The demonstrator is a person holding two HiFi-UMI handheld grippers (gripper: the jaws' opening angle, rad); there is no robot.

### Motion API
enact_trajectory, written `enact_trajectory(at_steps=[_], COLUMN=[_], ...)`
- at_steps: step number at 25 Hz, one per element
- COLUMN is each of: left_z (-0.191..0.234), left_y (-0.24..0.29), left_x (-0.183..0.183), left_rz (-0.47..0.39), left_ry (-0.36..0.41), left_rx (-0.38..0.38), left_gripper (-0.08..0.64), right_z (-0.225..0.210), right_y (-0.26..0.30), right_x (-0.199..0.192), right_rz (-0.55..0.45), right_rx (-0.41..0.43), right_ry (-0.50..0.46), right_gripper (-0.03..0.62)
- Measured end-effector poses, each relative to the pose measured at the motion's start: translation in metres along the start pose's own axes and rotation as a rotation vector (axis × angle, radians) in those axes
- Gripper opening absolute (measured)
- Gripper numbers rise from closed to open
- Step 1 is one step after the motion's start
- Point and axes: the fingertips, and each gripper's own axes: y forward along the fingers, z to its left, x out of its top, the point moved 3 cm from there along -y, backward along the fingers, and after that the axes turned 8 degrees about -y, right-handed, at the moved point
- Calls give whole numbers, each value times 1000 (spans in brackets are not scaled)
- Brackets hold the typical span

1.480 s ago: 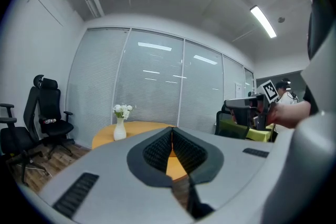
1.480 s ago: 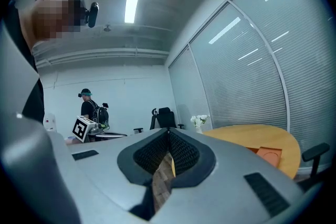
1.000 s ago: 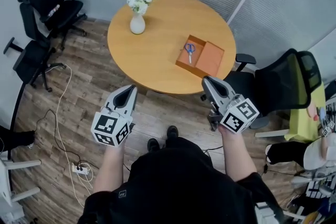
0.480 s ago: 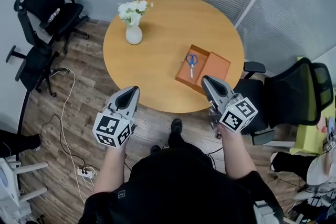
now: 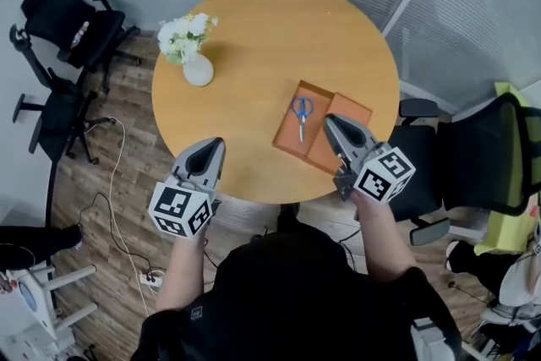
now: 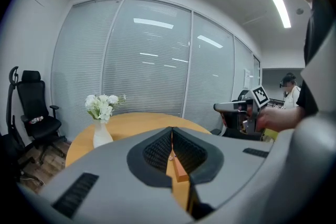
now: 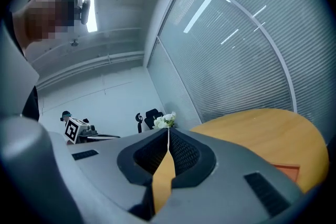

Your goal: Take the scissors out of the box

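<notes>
Blue-handled scissors lie in the left half of an open orange box on a round wooden table. My right gripper is shut and empty. In the head view its tip lies over the box's right half, just right of the scissors. In its own view the right gripper points level across the tabletop. My left gripper is also shut and empty, at the table's near edge, well left of the box. From the left gripper view the table lies ahead.
A white vase of flowers stands on the table's left side. Black office chairs stand on the wooden floor at the left, and another chair sits close to the table's right. Glass walls with blinds run behind.
The table and box have come nearer in the head view. Both gripper tips, short of the table before, now reach over its near edge, the right one by the box.
</notes>
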Motion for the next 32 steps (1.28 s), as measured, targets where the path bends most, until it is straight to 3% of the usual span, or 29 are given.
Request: enact_trajectory(at_steps=[10, 18, 28, 32], left_z=[-19, -5, 43, 63], left_y=[51, 65, 81, 88], left_x=[45, 56, 75, 76], left_rz=[-50, -55, -86, -66], left_ry=[63, 76, 102, 172], left_rx=[-19, -44, -120, -140], left_gripper=[15, 14, 14, 14], right_z=[-47, -46, -42, -40], right_y=[4, 21, 59, 77], right_x=[37, 36, 32, 26], right_rz=[-36, -6, 56, 105], right_rx=[1, -14, -175, -223], right_ry=[-53, -90, -179, -192], right_gripper=[37, 38, 38, 38])
